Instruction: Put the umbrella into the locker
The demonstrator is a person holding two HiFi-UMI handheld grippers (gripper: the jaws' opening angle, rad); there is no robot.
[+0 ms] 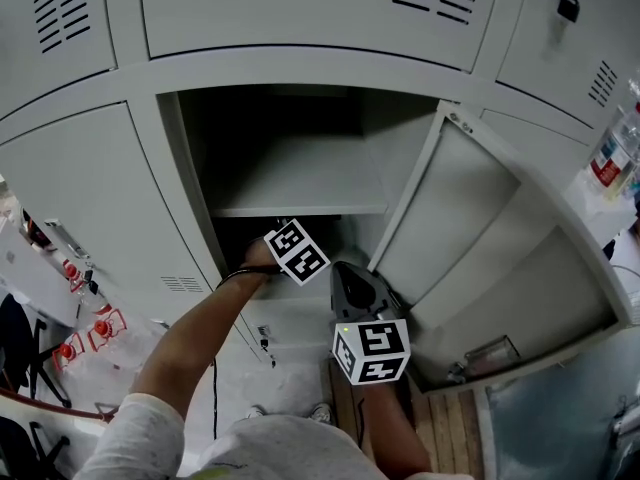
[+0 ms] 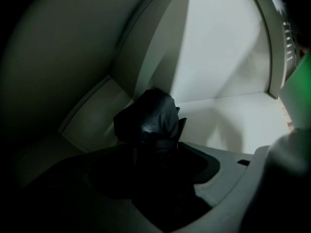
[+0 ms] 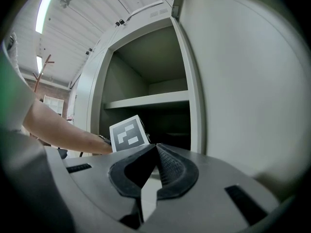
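Note:
In the left gripper view a folded black umbrella (image 2: 148, 118) sticks out past the dark jaws of my left gripper (image 2: 156, 152), which is shut on it. It hangs over the pale floor (image 2: 233, 123) of the locker's lower compartment, near the back left corner. In the head view only the left gripper's marker cube (image 1: 297, 251) shows, at the mouth of the dark space under the shelf (image 1: 300, 209); the umbrella is hidden there. My right gripper (image 1: 347, 276) waits outside by the open door (image 1: 480, 258), shut and holding nothing, its jaw tips meeting (image 3: 156, 148).
The open door swings out to the right, close beside the right gripper. Shut grey lockers surround the open one; a padlock (image 1: 568, 6) hangs at the top right. Red-capped bottles (image 1: 100, 328) lie at the lower left. Wooden floor (image 1: 450, 408) shows below.

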